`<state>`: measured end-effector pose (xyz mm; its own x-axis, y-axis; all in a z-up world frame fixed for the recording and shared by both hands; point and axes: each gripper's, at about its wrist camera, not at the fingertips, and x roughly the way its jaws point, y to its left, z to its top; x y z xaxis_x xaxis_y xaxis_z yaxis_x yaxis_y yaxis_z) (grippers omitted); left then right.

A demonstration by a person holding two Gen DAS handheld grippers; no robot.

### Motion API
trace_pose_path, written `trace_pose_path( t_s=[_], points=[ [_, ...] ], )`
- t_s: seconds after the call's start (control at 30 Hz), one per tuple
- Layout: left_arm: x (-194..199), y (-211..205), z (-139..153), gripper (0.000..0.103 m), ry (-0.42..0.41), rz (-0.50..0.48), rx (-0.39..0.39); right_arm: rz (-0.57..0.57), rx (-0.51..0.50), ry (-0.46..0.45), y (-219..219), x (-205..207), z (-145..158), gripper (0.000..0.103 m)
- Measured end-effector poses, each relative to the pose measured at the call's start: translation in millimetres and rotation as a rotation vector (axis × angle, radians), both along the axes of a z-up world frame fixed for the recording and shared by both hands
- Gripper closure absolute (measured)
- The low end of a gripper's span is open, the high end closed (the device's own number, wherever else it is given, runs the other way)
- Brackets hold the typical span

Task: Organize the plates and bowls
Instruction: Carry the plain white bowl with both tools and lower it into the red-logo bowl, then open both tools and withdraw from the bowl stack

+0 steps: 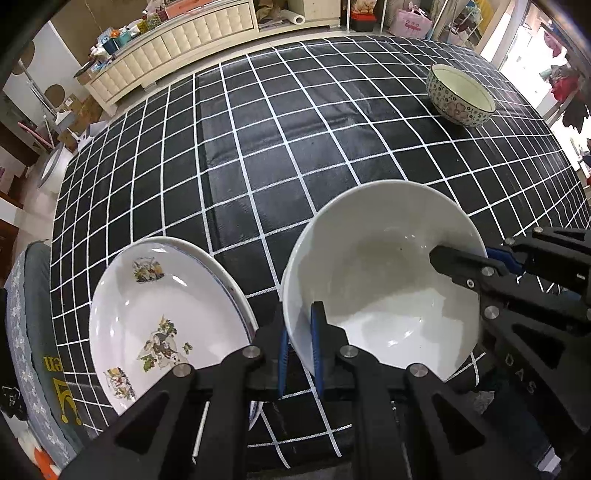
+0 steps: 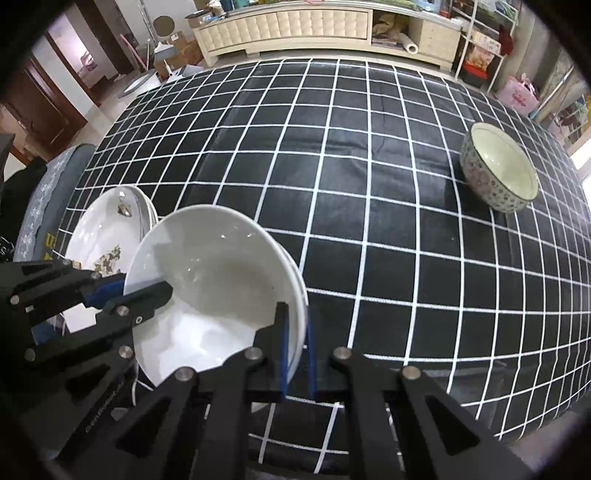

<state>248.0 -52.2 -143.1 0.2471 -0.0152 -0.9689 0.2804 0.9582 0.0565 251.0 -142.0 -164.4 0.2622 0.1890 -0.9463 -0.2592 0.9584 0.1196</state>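
A plain white bowl (image 1: 384,280) (image 2: 214,288) hangs just above the black checked tablecloth (image 1: 295,147), gripped from both sides. My left gripper (image 1: 299,343) (image 2: 138,290) is shut on its left rim, one finger inside the bowl and one outside. On the opposite rim my right gripper (image 2: 296,343) (image 1: 476,254) is shut the same way. To the bowl's left lies a white plate with printed pictures (image 1: 162,314) (image 2: 110,229), stacked on another plate. A flower-patterned bowl (image 1: 460,94) (image 2: 498,166) stands alone at the far right of the table.
A chair with a grey cushion (image 1: 33,332) stands against the table's left side. Beyond the far edge runs a long cream cabinet (image 1: 173,48) (image 2: 288,26) with clutter on top. Shelves and bags (image 2: 517,92) stand at the far right.
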Motion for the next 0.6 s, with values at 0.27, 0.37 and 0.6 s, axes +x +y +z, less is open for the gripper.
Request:
trace_pose_path(
  t_s=[0.27, 0.37, 0.6],
  points=[
    [0.3, -0.1, 0.3, 0.092, -0.004, -0.014, 0.035, 0.008, -0.027, 0.010, 3.8, 2.9, 0.3, 0.092],
    [0.0, 2.3, -0.3, 0.092, -0.002, -0.012, 0.034, 0.010, -0.021, 0.016, 5.0, 3.2, 0.6, 0.092],
    [-2.5, 3.6, 7.4, 0.091, -0.010, -0.003, 0.018, 0.000, -0.009, 0.014, 2.5, -0.3, 2.2, 0.078]
  ],
)
